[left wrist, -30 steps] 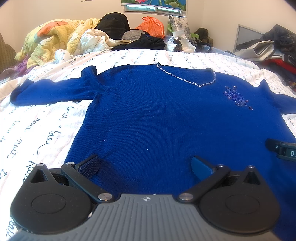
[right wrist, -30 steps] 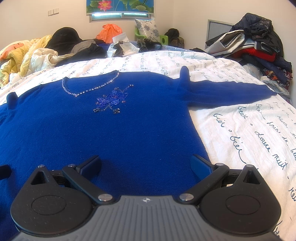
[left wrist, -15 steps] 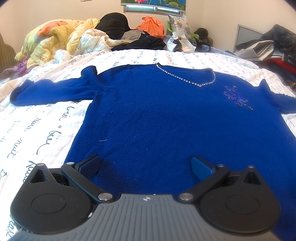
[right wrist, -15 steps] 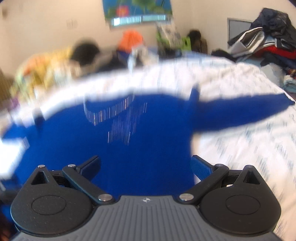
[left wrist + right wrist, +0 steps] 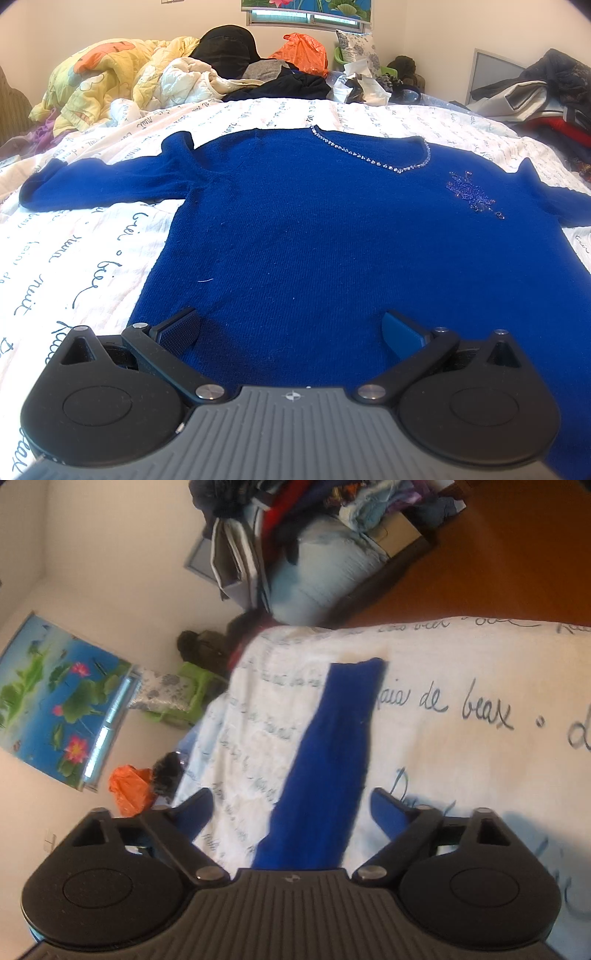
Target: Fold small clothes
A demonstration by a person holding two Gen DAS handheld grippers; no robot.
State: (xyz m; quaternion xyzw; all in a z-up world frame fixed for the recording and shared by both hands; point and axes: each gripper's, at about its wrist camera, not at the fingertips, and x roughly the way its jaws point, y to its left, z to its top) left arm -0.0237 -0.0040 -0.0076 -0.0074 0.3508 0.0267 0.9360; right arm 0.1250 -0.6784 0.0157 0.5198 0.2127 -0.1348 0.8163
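Blue sweater (image 5: 332, 236) lies flat, sleeves spread sideways, neckline away; both grippers' fingers (image 5: 181, 326) spread, empty.

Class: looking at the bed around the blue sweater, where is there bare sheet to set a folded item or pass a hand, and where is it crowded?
Bare sheet lies below the sweater's left sleeve, beside its body. More lies on both sides of the right sleeve. The headboard end is crowded: yellow quilt, dark clothes, orange bag.
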